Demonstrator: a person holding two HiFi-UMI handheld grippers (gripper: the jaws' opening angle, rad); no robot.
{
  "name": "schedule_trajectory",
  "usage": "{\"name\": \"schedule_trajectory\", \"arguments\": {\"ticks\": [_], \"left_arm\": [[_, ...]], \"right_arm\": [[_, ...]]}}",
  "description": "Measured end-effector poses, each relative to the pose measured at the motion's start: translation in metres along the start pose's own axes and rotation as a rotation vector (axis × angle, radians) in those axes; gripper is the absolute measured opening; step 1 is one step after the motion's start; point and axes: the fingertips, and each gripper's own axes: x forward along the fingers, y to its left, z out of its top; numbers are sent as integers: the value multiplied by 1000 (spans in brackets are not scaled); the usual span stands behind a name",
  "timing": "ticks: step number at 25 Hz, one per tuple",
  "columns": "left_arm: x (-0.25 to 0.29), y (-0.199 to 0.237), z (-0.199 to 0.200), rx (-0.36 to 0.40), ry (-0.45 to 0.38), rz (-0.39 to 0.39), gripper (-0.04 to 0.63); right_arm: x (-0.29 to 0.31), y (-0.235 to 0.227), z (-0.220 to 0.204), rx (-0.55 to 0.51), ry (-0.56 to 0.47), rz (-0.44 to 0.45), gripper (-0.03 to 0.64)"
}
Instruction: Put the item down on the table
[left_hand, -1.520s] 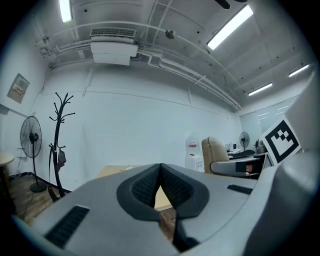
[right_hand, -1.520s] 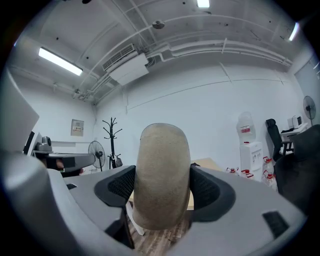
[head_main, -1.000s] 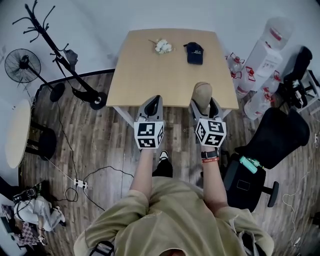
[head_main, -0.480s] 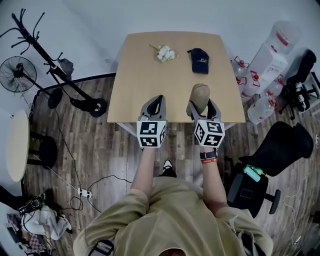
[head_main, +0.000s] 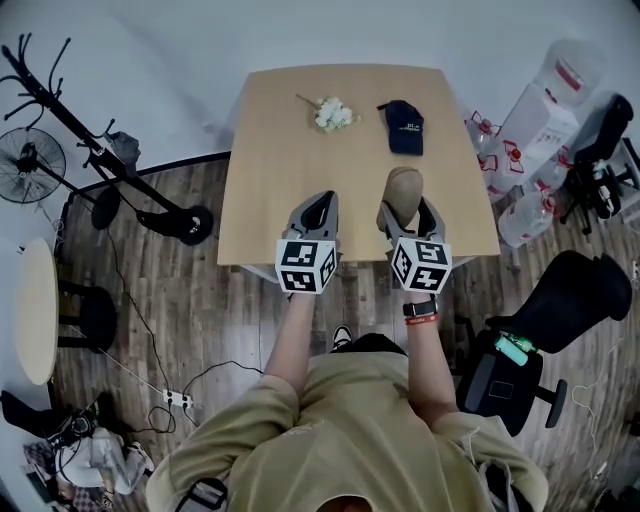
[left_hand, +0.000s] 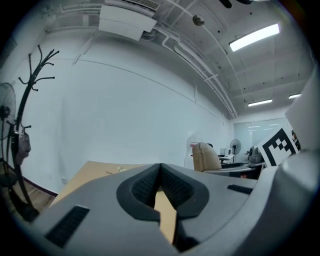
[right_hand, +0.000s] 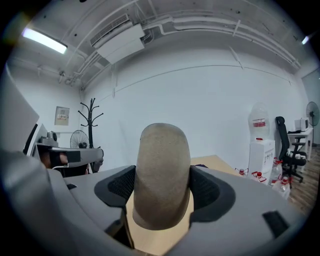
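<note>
Right gripper (head_main: 405, 212): the jaws are spread wide and clamped on the tan rounded item (head_main: 403, 188). In the right gripper view, both black ribbed pads (right_hand: 207, 187) press against the sides of the tan rounded item (right_hand: 162, 170), which stands upright between them and rises above the right gripper (right_hand: 162, 192).

Item location: in the head view the item sits over the near right part of the wooden table (head_main: 300, 170), close to the near edge. Whether its underside touches the tabletop cannot be determined.

Left gripper (head_main: 322, 203): positioned to the left of the right gripper, over the near edge of the table, at about the same height in the picture. In the left gripper view, the jaws of the left gripper (left_hand: 160, 175) are brought together at the tips with nothing between them; only a narrow wedge of tabletop shows below the contact point.

Other objects on the table: a small bunch of white flowers (head_main: 328, 113) lies at the far centre. A dark blue cap (head_main: 405, 126) lies to its right, beyond the held item and apart from it.

Surroundings: a black coat rack (head_main: 90, 140) stands on the floor to the left of the table. A black office chair (head_main: 560, 300) stands to the near right.
</note>
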Motion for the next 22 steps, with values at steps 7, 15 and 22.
{"name": "schedule_trajectory", "arguments": {"ticks": [7, 15, 22], "left_arm": [[22, 31, -5, 13, 18, 20, 23], [67, 48, -2, 68, 12, 51, 23], [117, 61, 3, 103, 19, 87, 23]], "right_arm": [[30, 4, -5, 17, 14, -3, 350], [79, -18, 7, 38, -3, 8, 350], [126, -27, 14, 42, 58, 78, 350]]}}
